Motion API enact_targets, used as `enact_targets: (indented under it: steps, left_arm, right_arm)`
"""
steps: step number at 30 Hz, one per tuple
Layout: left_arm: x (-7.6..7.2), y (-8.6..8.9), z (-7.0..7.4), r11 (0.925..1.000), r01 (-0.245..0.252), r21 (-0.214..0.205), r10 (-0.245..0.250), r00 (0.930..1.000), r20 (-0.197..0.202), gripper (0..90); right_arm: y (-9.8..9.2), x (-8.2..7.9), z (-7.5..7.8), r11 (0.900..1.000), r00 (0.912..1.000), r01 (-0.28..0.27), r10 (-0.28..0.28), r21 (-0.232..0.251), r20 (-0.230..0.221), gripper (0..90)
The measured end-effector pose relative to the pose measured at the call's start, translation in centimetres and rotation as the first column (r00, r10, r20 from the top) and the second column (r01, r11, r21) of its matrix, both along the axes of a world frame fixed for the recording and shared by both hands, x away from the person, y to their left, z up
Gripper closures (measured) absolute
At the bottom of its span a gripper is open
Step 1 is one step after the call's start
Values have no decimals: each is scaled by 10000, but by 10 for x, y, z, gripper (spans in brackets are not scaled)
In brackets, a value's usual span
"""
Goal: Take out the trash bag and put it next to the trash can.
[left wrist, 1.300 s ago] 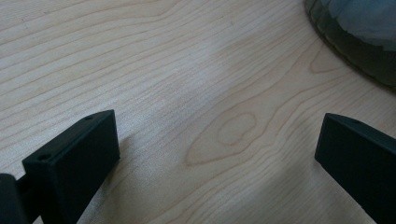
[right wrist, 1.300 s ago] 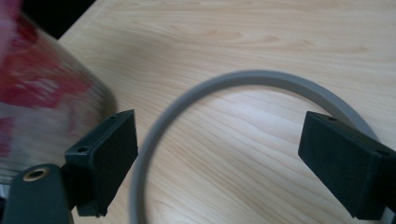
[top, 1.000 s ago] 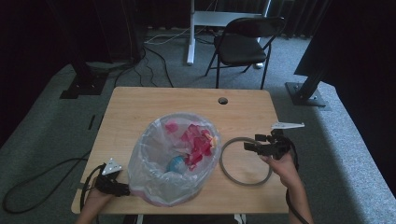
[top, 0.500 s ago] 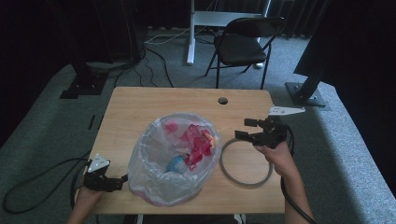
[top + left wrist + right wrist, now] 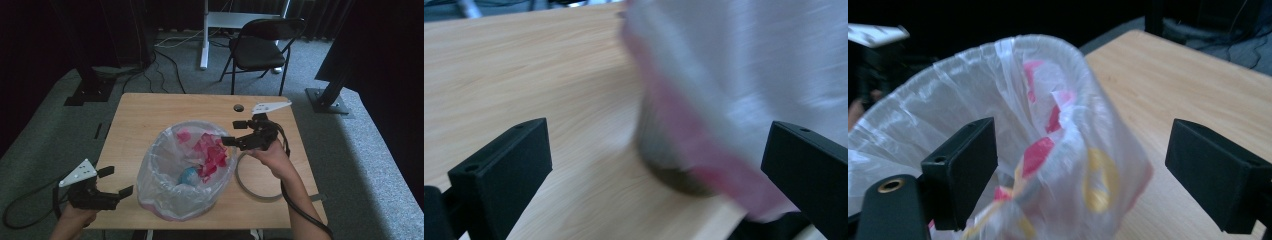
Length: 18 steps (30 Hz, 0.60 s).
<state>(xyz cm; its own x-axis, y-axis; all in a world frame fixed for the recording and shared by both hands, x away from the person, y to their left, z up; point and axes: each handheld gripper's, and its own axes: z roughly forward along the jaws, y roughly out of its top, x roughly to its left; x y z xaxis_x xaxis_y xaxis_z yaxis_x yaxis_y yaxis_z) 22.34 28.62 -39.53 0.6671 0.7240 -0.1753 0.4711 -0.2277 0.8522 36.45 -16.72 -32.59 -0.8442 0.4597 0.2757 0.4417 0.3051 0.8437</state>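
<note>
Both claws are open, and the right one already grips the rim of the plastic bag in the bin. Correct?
Not quite. The right claw is open at the plastic bag rim but grips nothing: the right gripper view shows its jaws spread wide, with the rim between them and untouched. The left claw is open too, as the high view shows.

The left gripper (image 5: 116, 181) is held low at the table's near left corner, its jaws spread wide and pointing to the right, the grey three-cornered plate on top tilted up. The left hand (image 5: 75, 215) grips it from below, forearm rising from the near edge. The right gripper (image 5: 235, 133) hangs over the right half of the table, jaws wide apart and pointing left. The right hand (image 5: 272, 156) holds it from behind, forearm running back to the near right corner with the cable trailing alongside.
</note>
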Motion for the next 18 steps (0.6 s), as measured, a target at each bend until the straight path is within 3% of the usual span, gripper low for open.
enact_targets:
  steps: [2, 6, 11, 18]
  left_arm:
    - [0, -10, 4, 9980, 615, -150, -615, 9981, 14, 0]
    - [5, -31, 6, 9937, 1106, 174, -1105, 9938, -89, 0]
    - [11, -49, 3, 9833, 1816, 77, -1814, 9833, -152, 0]
    - [15, -57, -4, 9810, 1939, -53, -1940, 9808, -208, 38]
  right_arm:
    - [9, 1, -3, 9997, 9998, -157, 155, -190, -135, 127]
    - [20, 5, -8, 9983, 9989, -316, 299, -488, -363, 135]
    - [27, 9, -13, 9961, 9951, -659, 613, -583, -770, 142]
    - [34, 9, -18, 9933, 9903, -892, 806, -732, -1133, 313]
